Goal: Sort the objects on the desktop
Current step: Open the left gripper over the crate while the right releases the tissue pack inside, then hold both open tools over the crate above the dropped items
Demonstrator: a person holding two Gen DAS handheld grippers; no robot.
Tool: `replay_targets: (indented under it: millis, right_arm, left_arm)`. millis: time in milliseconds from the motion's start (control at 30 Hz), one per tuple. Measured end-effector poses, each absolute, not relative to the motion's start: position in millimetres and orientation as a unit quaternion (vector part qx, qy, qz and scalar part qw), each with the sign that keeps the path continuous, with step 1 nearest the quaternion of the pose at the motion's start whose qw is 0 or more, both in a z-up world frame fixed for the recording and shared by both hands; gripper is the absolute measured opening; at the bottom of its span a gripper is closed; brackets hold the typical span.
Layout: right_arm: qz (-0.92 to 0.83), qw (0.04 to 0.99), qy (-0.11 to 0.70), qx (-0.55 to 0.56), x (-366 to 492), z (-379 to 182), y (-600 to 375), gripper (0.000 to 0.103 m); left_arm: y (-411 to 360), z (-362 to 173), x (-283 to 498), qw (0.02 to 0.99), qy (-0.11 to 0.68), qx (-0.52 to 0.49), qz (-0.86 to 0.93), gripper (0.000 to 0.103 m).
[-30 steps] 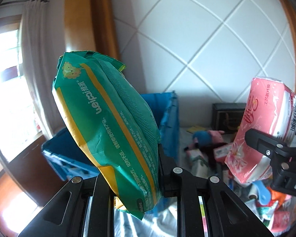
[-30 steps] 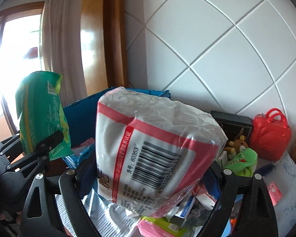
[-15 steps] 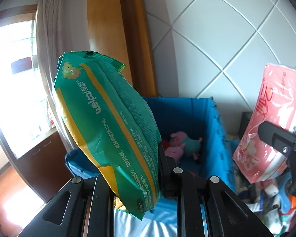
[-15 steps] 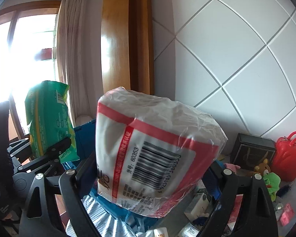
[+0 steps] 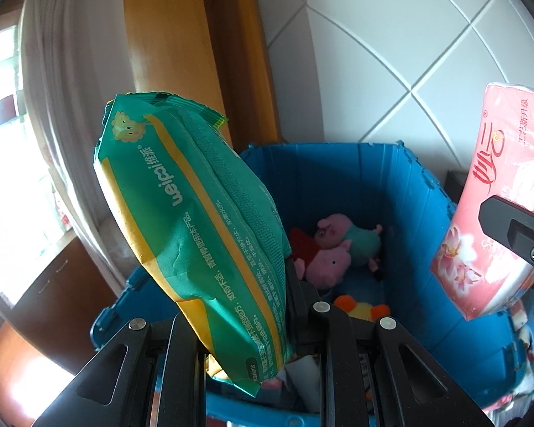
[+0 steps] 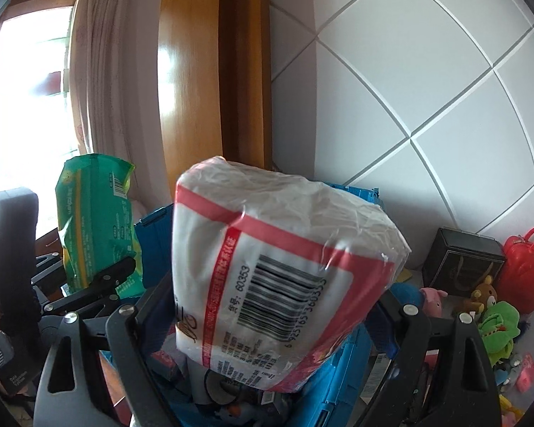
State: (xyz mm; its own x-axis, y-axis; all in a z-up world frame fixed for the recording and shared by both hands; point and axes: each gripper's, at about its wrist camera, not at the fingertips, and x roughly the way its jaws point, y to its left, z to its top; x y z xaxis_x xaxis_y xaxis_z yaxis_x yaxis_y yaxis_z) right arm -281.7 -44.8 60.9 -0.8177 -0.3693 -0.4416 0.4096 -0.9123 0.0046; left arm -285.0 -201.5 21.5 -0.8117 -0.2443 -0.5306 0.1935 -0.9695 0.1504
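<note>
Black hand-held gripper (image 5: 244, 323), silver screws

Daylight from one side, fisheye bending at the edges

The window (image 6: 25, 106) on the left is blown out to white — glare washes the curtain (image 6: 99, 82) and streaks the wooden panel (image 6: 188, 71). The tiled wall (image 5: 427, 53) is evenly lit; its grout lines curve. Corners fall black, and the near black fingers (image 5: 338, 356) sit in shadow.

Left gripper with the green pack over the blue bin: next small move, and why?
Probably lower it a little into the bin, then open. The left gripper is shut on the green pack, held upright above the open blue bin. The plush pigs lie farther back on the floor, so the near side looks free. The right gripper holds the pink tissue pack alongside.
</note>
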Motion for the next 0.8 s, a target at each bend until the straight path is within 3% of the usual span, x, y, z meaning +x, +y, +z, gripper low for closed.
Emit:
replay_targets:
  millis: [167,333,500,633,800]
  right_arm:
    - [-0.952,0.19,0.051,0.233,-301.0,58.4,-53.6,0.09]
    - [-0.951,0.185,0.054,0.241,-312.3,56.7,-63.6,0.09]
    - [-0.949,0.184,0.059,0.25,-320.8,54.7,-74.5,0.092]
    - [-0.948,0.183,0.063,0.251,-324.1,54.9,-80.0,0.103]
    - [-0.95,0.178,0.069,0.246,-320.8,58.1,-80.8,0.103]
  left_arm:
    - [-210.0,10.6,-311.0,0.094,-0.047,0.301,-0.948,0.029]
    - [-213.7,4.1,-321.5,0.094,-0.053,0.308,-0.945,0.057]
    - [-221.0,-0.4,-325.9,0.098,-0.051,0.317,-0.942,0.072]
    - [-229.3,-3.0,-326.6,0.101,-0.047,0.321,-0.941,0.073]
    - [-233.8,-5.3,-320.5,0.103,-0.043,0.322,-0.94,0.073]
